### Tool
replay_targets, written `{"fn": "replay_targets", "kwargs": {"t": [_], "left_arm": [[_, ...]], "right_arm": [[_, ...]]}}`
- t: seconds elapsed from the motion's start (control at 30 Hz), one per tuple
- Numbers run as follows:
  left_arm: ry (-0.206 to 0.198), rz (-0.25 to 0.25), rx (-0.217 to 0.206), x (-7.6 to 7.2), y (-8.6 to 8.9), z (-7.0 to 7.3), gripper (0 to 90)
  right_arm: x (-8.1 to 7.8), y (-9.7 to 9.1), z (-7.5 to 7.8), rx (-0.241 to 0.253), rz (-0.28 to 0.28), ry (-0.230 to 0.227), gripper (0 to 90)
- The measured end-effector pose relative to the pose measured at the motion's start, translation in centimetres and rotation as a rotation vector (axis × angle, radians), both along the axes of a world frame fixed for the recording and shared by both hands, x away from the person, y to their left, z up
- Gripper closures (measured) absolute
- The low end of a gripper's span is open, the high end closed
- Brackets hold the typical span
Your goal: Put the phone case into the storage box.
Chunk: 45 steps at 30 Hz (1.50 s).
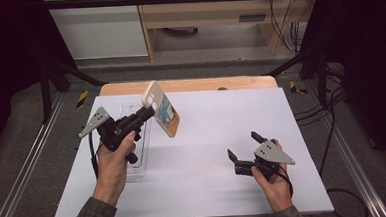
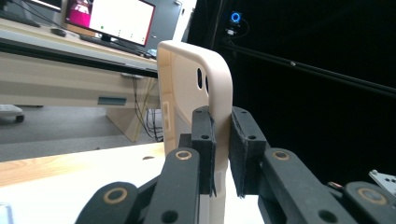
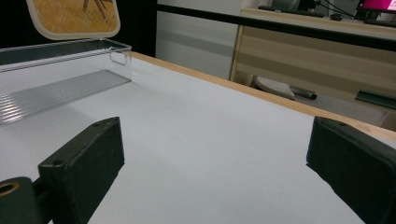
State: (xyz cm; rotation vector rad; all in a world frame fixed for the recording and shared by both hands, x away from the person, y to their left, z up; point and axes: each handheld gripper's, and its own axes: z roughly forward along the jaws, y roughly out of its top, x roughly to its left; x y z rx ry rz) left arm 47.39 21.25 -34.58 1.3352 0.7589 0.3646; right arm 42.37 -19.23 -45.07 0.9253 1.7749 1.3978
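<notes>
The left gripper (image 1: 148, 111) is seen closed on a beige phone case (image 1: 162, 115), whose edge is pinched between the two black pads (image 2: 203, 140) in the left gripper view. The phone case is held clear of the surface (image 1: 208, 152), raised and tilted, with its camera cut-outs toward the upper end and a printed picture visible on one face in the high view. The gripper is carried by the left hand (image 1: 112, 160), from which a cable trails down to the surface.

Just below and behind the held case, a clear plastic tray (image 1: 136, 161) is laid on the left part of the surface; its ribbed floor and one handle cut-out are shown in the right gripper view, where the lower end of the case is seen above the tray's far wall.

The right gripper (image 1: 243, 146) is held well apart from the case, low over the right part of the surface, gripped by the right hand (image 1: 270, 177). Its jaws are spread wide, and nothing is held between them; bare white surface is seen between the pads (image 3: 84, 172).

Beyond the far wooden edge of the surface, a wooden desk (image 1: 211, 12) and cables on the floor are seen.
</notes>
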Motion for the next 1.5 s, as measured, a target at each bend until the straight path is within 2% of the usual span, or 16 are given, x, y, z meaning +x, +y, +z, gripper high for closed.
{"fn": "replay_targets", "kwargs": {"t": [0.27, 0.57, 0.77, 0.83, 1.1, 1.5], "left_arm": [[-0.01, 0.031, 0.0, -0.1, 1.2, 0.3, 80.3], [-0.013, 0.067, -0.004, -0.2, 2.2, 0.4, 80.3], [-0.017, 0.096, -0.003, -0.4, 2.9, 0.6, 80.3], [-0.022, 0.111, 0.0, -0.5, 3.3, 0.7, 80.3], [-0.033, 0.15, 0.003, -0.7, 4.3, 0.8, 80.3], [-0.04, 0.184, 0.011, -1.1, 5.4, 0.9, 80.3]], "right_arm": [[-0.4, -1.4, -0.1, 0.023, -0.019, 0.01, 3.0], [-0.8, -2.5, -0.4, 0.024, -0.035, 0.016, 4.2], [-1.1, -3.0, -0.6, 0.013, -0.06, 0.013, 4.7], [-1.2, -3.2, -0.9, 0.015, -0.068, -0.002, 3.9], [-1.6, -3.8, -1.0, 0.028, -0.081, -0.003, 3.2], [-2.1, -4.3, -1.5, 0.048, -0.055, 0.017, 2.5]]}}
